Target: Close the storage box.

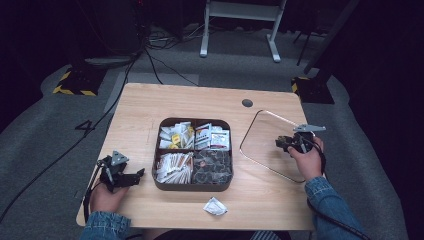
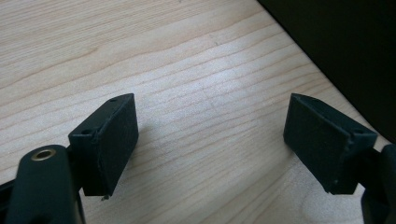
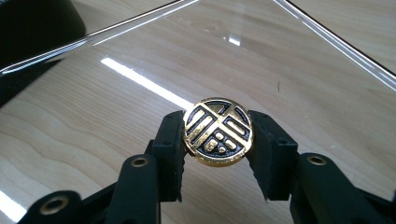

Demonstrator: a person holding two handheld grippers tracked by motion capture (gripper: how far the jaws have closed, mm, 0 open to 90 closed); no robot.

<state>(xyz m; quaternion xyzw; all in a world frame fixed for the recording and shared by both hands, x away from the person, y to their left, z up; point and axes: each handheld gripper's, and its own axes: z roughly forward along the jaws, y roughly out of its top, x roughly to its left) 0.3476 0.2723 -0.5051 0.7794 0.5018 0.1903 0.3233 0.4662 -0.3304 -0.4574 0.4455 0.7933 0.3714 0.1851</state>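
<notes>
on the right side of the worktop [image 1: 150, 105], the right gripper [image 3: 218, 140] has its fingers [image 3: 170, 144] clenched on a round gold-and-black knob [image 3: 218, 132], which sits on top of a clear glass lid [image 1: 265, 145]. the lid lies flat on the wood, just right of the dark compartment box [image 1: 193, 186] and apart from it. in the right gripper view the knob is pinched from both sides, pads pressing its rim, wood grain showing thru the glass underneath.

step in hand, i'd say: lid grabbed by its knob, lift not yet started. box is open, w/ four compartments of sachets and small packets. next move prob calls for a straight lift so the glass doesn't drag, keeping it level since the knob is a small hold & the pane could swing or slip, then carrying it over the box and lining its rounded corners up w/ the rim before lowering.

left gripper [image 2: 210, 135] rests at the near left of the worktop beside the box, fingers released wide, nothing between them but bare wood. one loose white sachet [image 1: 215, 206] lies near the front edge.

surface: pale wood, clean, a cable port [image 1: 247, 103] at the back. room around is dark, grey carpet, cables [image 1: 150, 55] trailing on the floor, a white stand's legs [image 1: 240, 30] behind.
</notes>
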